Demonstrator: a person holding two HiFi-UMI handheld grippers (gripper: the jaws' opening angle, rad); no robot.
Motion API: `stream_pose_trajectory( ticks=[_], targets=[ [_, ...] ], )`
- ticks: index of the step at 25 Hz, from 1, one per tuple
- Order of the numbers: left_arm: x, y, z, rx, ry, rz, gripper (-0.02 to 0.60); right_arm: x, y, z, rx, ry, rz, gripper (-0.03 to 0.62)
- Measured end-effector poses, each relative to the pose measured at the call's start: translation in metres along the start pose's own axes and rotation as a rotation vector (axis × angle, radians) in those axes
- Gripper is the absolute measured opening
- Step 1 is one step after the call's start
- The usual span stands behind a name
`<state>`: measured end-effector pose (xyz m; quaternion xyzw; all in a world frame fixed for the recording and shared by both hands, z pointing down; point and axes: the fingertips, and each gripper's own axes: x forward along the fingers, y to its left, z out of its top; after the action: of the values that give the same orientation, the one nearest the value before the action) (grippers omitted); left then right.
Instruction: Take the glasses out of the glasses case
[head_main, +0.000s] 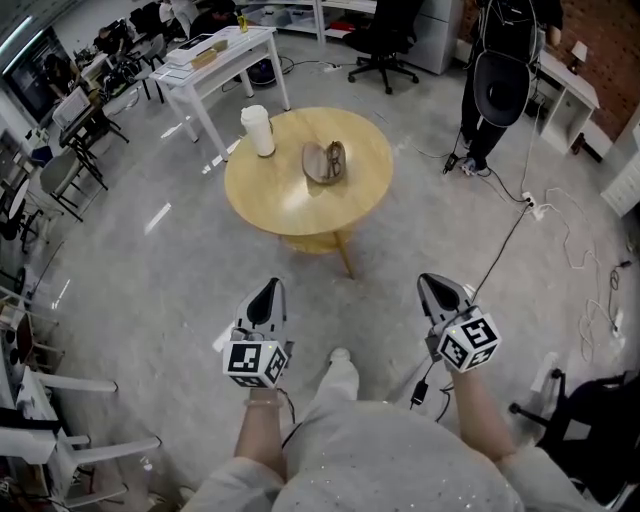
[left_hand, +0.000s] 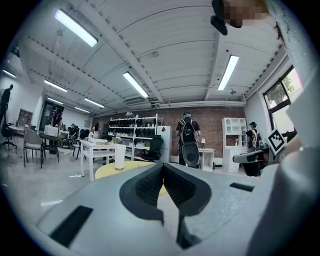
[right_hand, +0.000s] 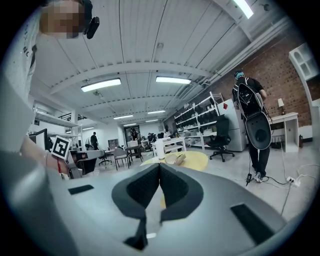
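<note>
A brown glasses case (head_main: 320, 163) lies open near the middle of the round wooden table (head_main: 290, 205), with the glasses (head_main: 337, 158) resting in it. In the right gripper view the case (right_hand: 178, 159) is small and far off on the yellow tabletop (right_hand: 196, 160). My left gripper (head_main: 267, 296) and right gripper (head_main: 437, 289) hang close to my body above the floor, well short of the table. Both are shut and hold nothing: the left gripper's (left_hand: 163, 168) and the right gripper's (right_hand: 159, 167) jaws meet at the tips.
A white lidded cup (head_main: 258, 130) stands on the table's left side, also the cup (left_hand: 120, 157) in the left gripper view. A white desk (head_main: 215, 55) stands behind it, a person (head_main: 500, 70) at the back right, cables (head_main: 560, 215) on the floor, chairs (head_main: 70, 170) at the left.
</note>
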<state>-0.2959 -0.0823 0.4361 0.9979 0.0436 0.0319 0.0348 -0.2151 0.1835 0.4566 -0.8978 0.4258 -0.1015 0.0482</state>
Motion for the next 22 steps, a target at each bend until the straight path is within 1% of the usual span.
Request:
stream_pose_trajectory(
  ticks=[5, 13, 22],
  targets=[
    [0.036, 0.021, 0.003, -0.002, 0.009, -0.015, 0.005, 0.035, -0.013, 0.002, 0.013, 0.009, -0.010, 0.006],
    [0.098, 0.048, 0.009, 0.003, 0.010, -0.064, 0.005, 0.086, -0.038, 0.015, 0.023, 0.004, -0.042, 0.006],
    [0.151, 0.070, 0.006, 0.009, 0.024, -0.122, 0.005, 0.133, -0.060, 0.020, 0.056, -0.016, -0.078, 0.006]
  ],
)
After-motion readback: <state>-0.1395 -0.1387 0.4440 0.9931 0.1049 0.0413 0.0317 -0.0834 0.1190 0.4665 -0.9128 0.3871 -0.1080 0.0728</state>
